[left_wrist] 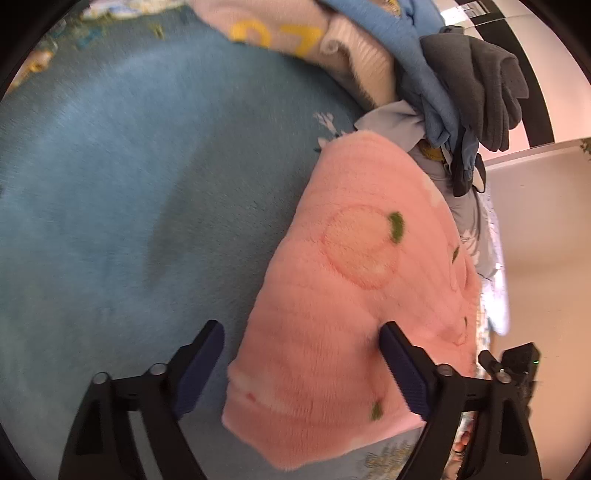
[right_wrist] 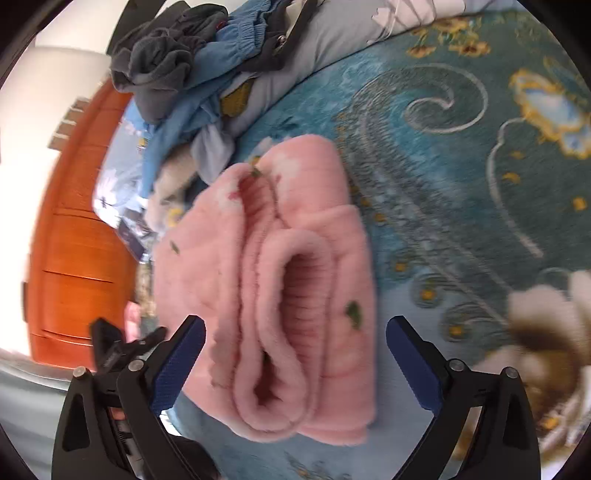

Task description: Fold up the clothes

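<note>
Blur hides where the pink garment (left_wrist: 354, 295) (right_wrist: 288, 288) ends (its rolled layers show only rightward) between both wide-open grippers, left gripper (left_wrist: 303, 365) and right gripper (right_wrist: 295, 358).

Two close wrist views down over the bed, both sharing the pink garment (left_wrist: 354, 295) (right_wrist: 280, 295).

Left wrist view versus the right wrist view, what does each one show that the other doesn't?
Only the left wrist view shows the pink garment's flat top with its pale circle print, plus a cream garment with yellow numbers. Only the right wrist view shows the rolled layers at the garment's open end and an orange wooden cabinet. Both show the pile of grey and blue clothes, the teal blanket, and open tongs.
</note>
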Demonstrator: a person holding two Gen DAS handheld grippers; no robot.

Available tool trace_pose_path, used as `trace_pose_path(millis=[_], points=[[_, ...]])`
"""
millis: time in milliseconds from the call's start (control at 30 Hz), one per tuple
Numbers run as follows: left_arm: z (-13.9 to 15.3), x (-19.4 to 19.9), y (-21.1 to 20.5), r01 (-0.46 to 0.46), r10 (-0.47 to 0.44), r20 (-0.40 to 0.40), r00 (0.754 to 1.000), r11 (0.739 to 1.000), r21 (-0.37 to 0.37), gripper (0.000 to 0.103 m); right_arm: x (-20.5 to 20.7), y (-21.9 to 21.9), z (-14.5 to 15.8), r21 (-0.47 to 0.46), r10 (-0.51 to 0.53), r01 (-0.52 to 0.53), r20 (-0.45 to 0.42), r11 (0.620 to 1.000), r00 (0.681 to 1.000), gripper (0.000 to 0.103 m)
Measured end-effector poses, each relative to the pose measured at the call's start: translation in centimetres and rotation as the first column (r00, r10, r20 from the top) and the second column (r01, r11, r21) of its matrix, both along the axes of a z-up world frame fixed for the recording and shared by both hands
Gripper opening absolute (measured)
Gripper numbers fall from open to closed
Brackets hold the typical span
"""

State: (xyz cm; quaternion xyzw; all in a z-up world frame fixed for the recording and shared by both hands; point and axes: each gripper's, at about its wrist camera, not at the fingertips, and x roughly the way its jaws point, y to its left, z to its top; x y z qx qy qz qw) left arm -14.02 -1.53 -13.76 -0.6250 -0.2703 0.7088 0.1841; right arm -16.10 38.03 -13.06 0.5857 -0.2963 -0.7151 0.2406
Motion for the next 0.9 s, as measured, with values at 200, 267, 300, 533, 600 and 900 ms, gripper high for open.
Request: trace_pose_path(millis=[200, 267, 300, 533, 600, 900], points=[[-1.3, -1.7, 1.7, 0.077, -0.078, 0.025, 0.997, 0.996, 0.033, 0.1, -1.0, -0.9, -2.2, -0.058, -0.021, 0.022, 0.025, 0.998, 0.999, 0.103], [-1.5, -2.0, 2.4, 0.11, -0.111, 0.026, 0.994, 0.994, 0.026, 0.103, -1.2, -1.2, -2.6, -0.057, -0.013, 0.014, 0.016, 0.998, 1.0, 0.103], [-1.6, -2.1, 2.7, 0.126, -0.126, 0.023, 0.992, 0.992, 0.02, 0.103, -1.2, -1.2, -2.6, -0.057, -0.011, 0.012, 0.013, 0.998, 1.0, 0.103], [-1.8, -2.5, 2.9, 0.174, -0.176, 0.023, 0.984, 0.983, 0.054, 0.103, -1.3, -1.4, -2.8, -0.059, 0.003, -0.004, -0.006, 0.998, 1.0, 0.103], [-1.8, -2.8, 3.0, 0.19, -0.193, 0.037, 0.981, 0.98, 0.057, 0.103, -1.5, -1.4, -2.8, -0.052, -0.009, 0.01, 0.011, 0.999, 1.0, 0.103], [-0.9, -3.4, 4.3, 0.226, -0.226, 0.053, 0.973, 0.974, -0.002, 0.102, -2.0, -2.3, -2.0, 0.021, -0.002, 0.002, 0.018, 1.0, 1.0, 0.081]])
